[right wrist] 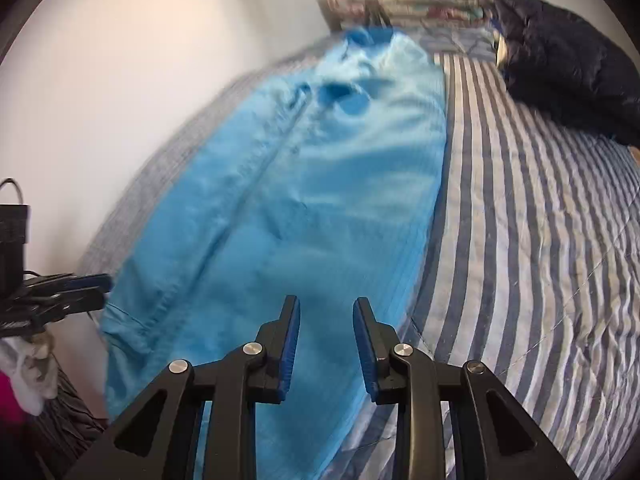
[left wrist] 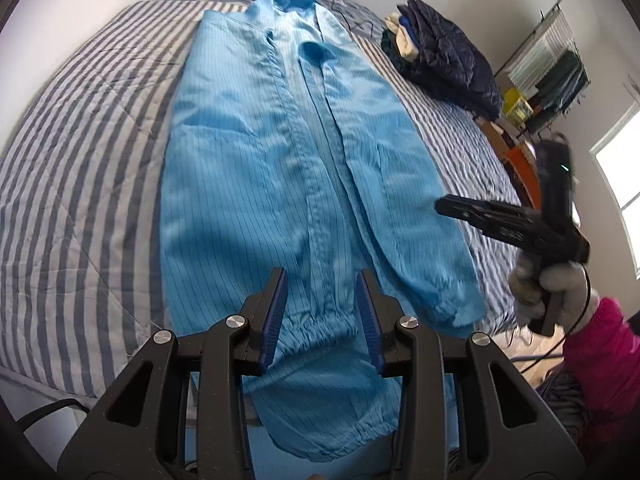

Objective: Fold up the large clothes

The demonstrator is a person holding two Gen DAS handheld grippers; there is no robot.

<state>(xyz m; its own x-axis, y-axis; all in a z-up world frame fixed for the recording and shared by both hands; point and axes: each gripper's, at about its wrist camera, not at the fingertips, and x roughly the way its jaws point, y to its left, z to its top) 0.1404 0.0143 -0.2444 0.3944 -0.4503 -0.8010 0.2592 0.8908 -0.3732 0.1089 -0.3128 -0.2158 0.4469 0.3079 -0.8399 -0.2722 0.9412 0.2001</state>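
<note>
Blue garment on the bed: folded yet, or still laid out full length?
Laid out full length: the blue garment runs from its collar at the far end to the near bed edge, with no crosswise fold.

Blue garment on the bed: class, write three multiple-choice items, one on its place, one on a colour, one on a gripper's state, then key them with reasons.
1. Where does the blue garment lie?
A. on a chair
B. spread lengthwise on the striped bedcover
C. hung on a rack

2. What colour is the puffy jacket at the bed's far side?
A. dark navy
B. red
C. yellow

3. How does the left gripper stand?
A. clamped on a pillow
B. open above the garment
C. gripping a hanger

Key: B, it lies flat along the stripes; A, the quilted heap is dark navy; B, a gap shows between its pads, nothing pinched.
</note>
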